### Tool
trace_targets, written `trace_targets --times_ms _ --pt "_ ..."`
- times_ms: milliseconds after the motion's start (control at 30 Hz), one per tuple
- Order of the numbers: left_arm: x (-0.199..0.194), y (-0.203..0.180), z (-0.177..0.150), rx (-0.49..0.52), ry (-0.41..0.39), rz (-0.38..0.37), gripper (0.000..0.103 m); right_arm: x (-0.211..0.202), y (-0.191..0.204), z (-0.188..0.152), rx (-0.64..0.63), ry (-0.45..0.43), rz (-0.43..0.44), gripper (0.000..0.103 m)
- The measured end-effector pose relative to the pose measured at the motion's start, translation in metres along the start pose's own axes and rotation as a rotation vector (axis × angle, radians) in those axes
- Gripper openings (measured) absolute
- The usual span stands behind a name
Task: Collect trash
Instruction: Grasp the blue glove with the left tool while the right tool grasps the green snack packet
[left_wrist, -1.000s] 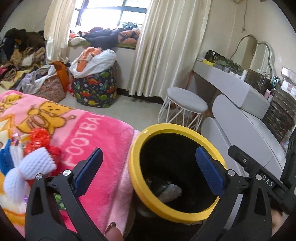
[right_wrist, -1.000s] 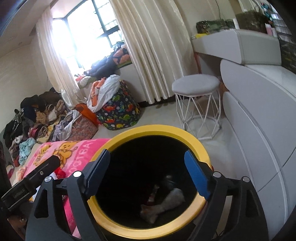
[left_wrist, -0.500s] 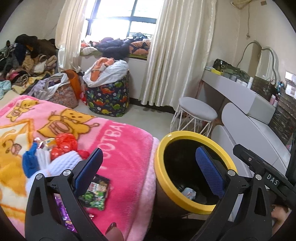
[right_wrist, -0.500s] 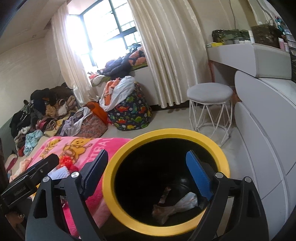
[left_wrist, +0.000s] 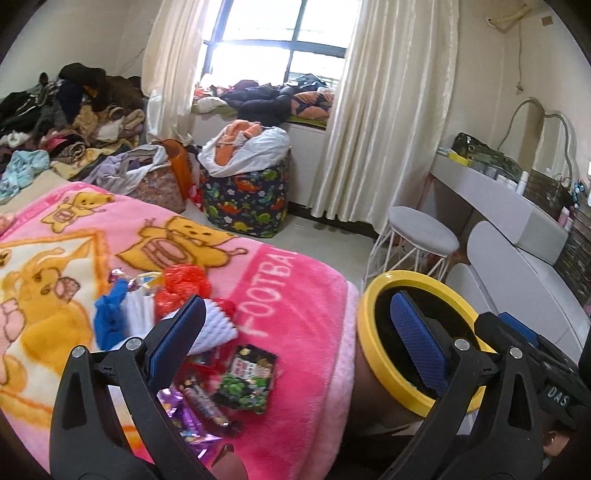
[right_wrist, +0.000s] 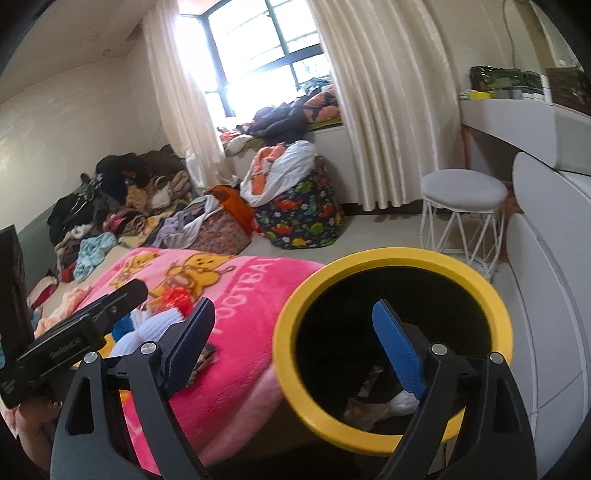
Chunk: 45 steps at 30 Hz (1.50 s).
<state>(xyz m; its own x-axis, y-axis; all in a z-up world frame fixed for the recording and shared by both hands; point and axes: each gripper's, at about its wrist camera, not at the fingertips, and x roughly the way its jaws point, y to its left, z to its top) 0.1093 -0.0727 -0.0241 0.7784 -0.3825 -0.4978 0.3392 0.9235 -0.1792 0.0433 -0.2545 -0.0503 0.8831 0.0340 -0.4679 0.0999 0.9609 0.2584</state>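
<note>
— What litter lies on the pink blanket?
— From the left: a blue scrap, white foam netting, crumpled red plastic, then a green-and-black snack packet.
— And the grippers?
— The left gripper and right gripper both gape wide, holding nothing. The yellow-rimmed black bin stands right of the bed.
</note>
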Motion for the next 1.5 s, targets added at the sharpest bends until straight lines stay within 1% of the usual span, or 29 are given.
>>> trace_targets --times_ms 367,600,833,1000,1167,1300,1400,1500 --pt "-0.008 0.044 -0.002 -0.065 -0.004 0.064 0.092 0.010 0.029 -0.009 -0.036 0.043 0.061 0.085" --pt "-0.016 0.084 -0.003 -0.130 -0.014 0.124 0.092 0.021 0.058 -0.017 -0.093 0.092 0.122 0.085" --pt "-0.026 0.121 -0.005 -0.184 -0.020 0.180 0.092 0.034 0.090 -0.027 -0.161 0.167 0.188 0.085" --pt "-0.030 0.147 -0.012 -0.225 -0.009 0.216 0.092 0.055 0.102 -0.031 -0.181 0.234 0.171 0.085" --pt "-0.026 0.162 -0.022 -0.235 0.029 0.224 0.092 0.088 0.106 -0.033 -0.149 0.330 0.144 0.085" --pt "-0.012 0.171 -0.030 -0.257 0.084 0.187 0.092 0.116 0.107 -0.032 -0.121 0.412 0.144 0.085" --pt "0.002 0.174 -0.029 -0.278 0.117 0.160 0.085 0.135 0.110 -0.035 -0.109 0.466 0.135 0.084" --pt "0.013 0.172 -0.027 -0.279 0.133 0.157 0.078 0.151 0.115 -0.037 -0.093 0.512 0.140 0.082"
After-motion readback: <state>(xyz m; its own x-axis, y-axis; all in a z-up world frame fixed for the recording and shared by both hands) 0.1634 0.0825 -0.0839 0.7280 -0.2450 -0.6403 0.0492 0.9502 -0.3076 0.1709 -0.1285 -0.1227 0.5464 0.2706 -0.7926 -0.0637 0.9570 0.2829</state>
